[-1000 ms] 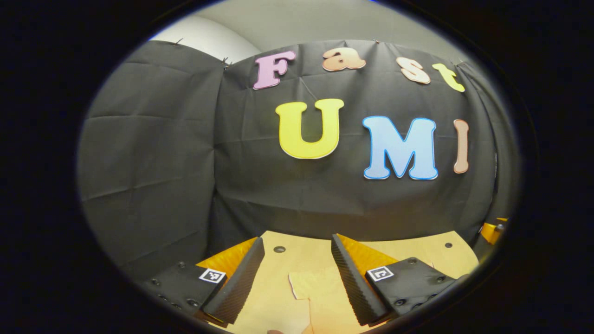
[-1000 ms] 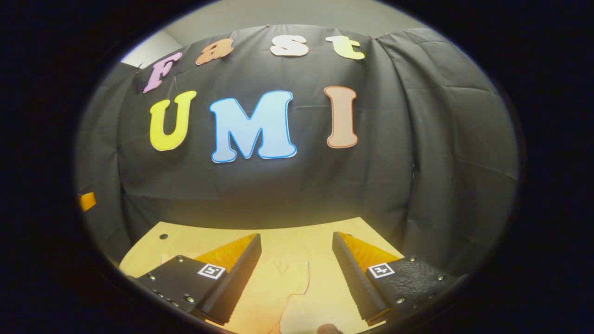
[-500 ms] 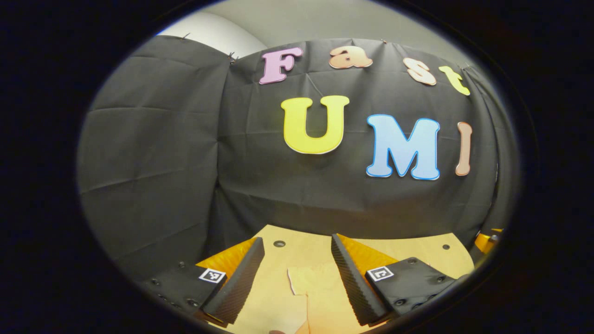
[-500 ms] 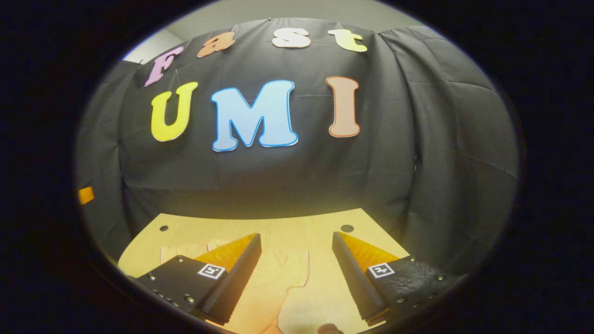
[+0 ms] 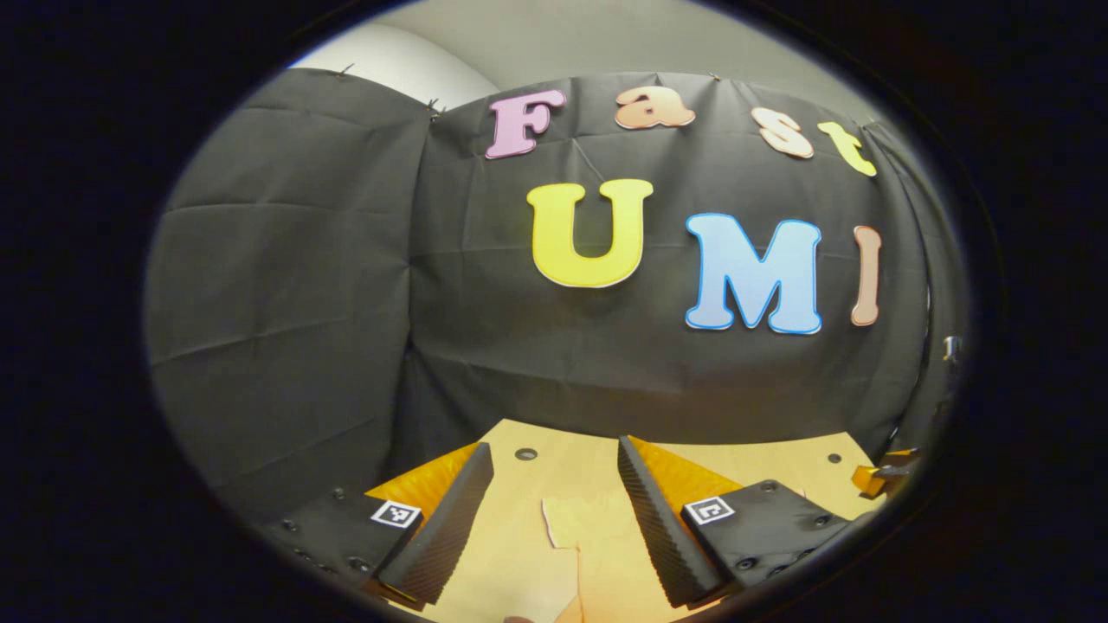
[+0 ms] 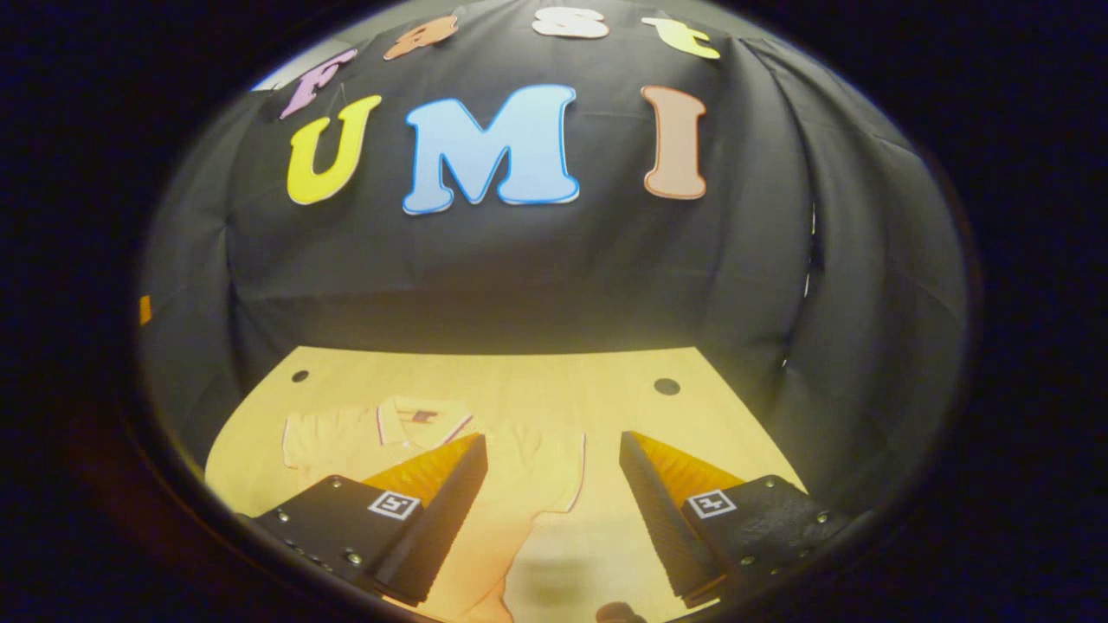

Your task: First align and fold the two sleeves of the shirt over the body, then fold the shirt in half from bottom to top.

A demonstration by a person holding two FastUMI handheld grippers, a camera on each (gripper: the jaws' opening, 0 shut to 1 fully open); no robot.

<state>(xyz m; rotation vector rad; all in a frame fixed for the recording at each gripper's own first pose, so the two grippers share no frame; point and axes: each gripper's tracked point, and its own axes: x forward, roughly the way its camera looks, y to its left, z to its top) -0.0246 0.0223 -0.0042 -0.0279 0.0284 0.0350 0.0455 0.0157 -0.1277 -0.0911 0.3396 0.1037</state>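
A pale yellow polo shirt [image 6: 519, 484] lies flat on the wooden table [image 6: 554, 381], its collar [image 6: 422, 417] toward the back wall and both short sleeves spread out. My right gripper [image 6: 554, 506] hovers open above the shirt's right sleeve [image 6: 558, 472], with nothing between its fingers. In the left gripper view the shirt's left sleeve [image 5: 580, 528] lies between the fingers of my left gripper [image 5: 554, 510], which is open and holds nothing. At the far right edge of that view a part of the other gripper [image 5: 879, 476] shows.
The black cloth wall [image 6: 519, 285] stands close behind the table's far edge. The tabletop has small round holes [image 6: 666, 386] near its back corners. Bare wood [image 6: 658, 415] lies right of the shirt.
The right gripper has tilted down or risen, so the collar and both shoulders have come into its view. The left gripper has hardly moved. Both stayed open.
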